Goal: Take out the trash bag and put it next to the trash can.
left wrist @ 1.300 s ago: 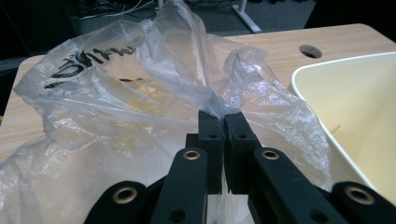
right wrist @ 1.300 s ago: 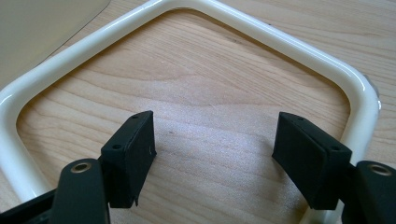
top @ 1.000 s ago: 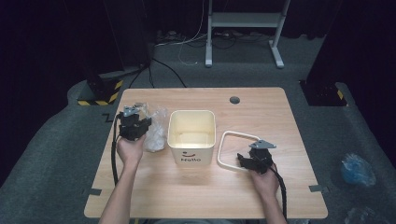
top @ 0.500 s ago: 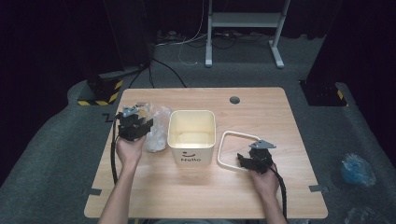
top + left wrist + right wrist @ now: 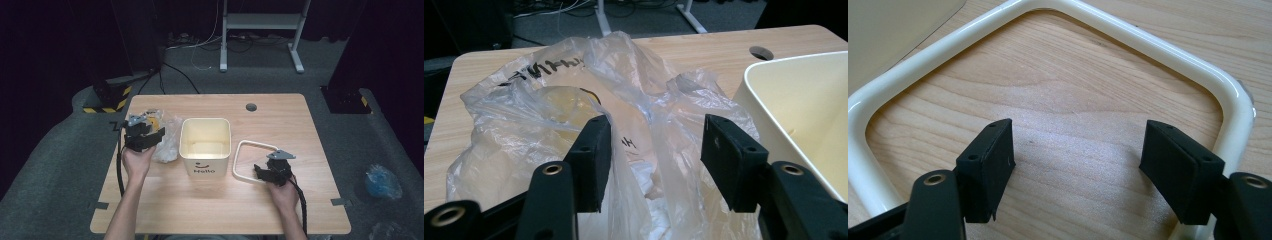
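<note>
**Two grippers at rest either side of a cream bin**

On the wooden table (image 5: 300,125), a cream square bin (image 5: 205,145) stands near the middle, its open top facing up and the word "Hello" under a small smile on the wall nearest the person. Just left of it lies a crumpled clear plastic bag (image 5: 167,140), touching or almost touching the bin's side. To the right of the bin a cream rounded-square ring (image 5: 245,147) lies flat on the wood.

From the bottom edge of the high view both forearms reach forward. At the left, the hand (image 5: 136,162) is stretched well up the table, holding the left gripper (image 5: 145,136) over the near side of the bag. The left gripper view shows its jaws spread apart with a rumpled fold of the bag rising between them; neither pad is pressing it. Black lettering shows through the film, and the bin's rim stands at the right of that view.

At the right, the hand (image 5: 284,192) sits nearer the person, wrist low, with the right gripper (image 5: 265,172) pointing toward the ring's near right corner. In the right gripper view (image 5: 1075,165) the jaws are wide apart above bare wood, inside the ring's outline; the right jaw is close to the rail, whether touching I cannot tell.
</note>
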Available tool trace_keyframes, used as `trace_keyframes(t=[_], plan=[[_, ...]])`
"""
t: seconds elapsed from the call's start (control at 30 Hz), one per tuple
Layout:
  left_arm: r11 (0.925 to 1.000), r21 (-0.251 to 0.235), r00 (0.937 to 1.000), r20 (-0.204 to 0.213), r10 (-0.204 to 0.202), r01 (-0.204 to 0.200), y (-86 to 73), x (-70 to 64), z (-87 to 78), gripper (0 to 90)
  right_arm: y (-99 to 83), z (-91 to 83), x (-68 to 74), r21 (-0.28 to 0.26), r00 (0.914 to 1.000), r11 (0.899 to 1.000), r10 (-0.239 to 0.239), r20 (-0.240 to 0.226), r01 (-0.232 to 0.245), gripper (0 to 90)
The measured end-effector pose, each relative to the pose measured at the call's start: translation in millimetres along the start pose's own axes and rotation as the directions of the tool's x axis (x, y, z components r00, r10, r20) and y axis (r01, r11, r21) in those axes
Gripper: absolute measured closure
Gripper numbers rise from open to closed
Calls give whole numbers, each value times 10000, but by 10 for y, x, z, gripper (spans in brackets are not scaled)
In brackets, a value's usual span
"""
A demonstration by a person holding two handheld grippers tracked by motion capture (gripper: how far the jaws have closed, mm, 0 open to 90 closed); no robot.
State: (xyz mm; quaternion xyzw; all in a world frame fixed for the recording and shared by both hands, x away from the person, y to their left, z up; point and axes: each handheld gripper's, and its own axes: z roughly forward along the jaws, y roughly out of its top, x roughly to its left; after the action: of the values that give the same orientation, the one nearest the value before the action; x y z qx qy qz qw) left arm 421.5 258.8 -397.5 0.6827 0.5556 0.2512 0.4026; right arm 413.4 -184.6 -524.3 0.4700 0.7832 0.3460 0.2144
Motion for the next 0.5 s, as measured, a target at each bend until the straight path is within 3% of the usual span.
trace_keyframes(t=[0.5], plan=[[9992, -383, 9997, 240, -99, 109, 1, 35, -182, 434, 0, 0, 0, 0, 10000, 10000, -3, 0, 3, 294]])
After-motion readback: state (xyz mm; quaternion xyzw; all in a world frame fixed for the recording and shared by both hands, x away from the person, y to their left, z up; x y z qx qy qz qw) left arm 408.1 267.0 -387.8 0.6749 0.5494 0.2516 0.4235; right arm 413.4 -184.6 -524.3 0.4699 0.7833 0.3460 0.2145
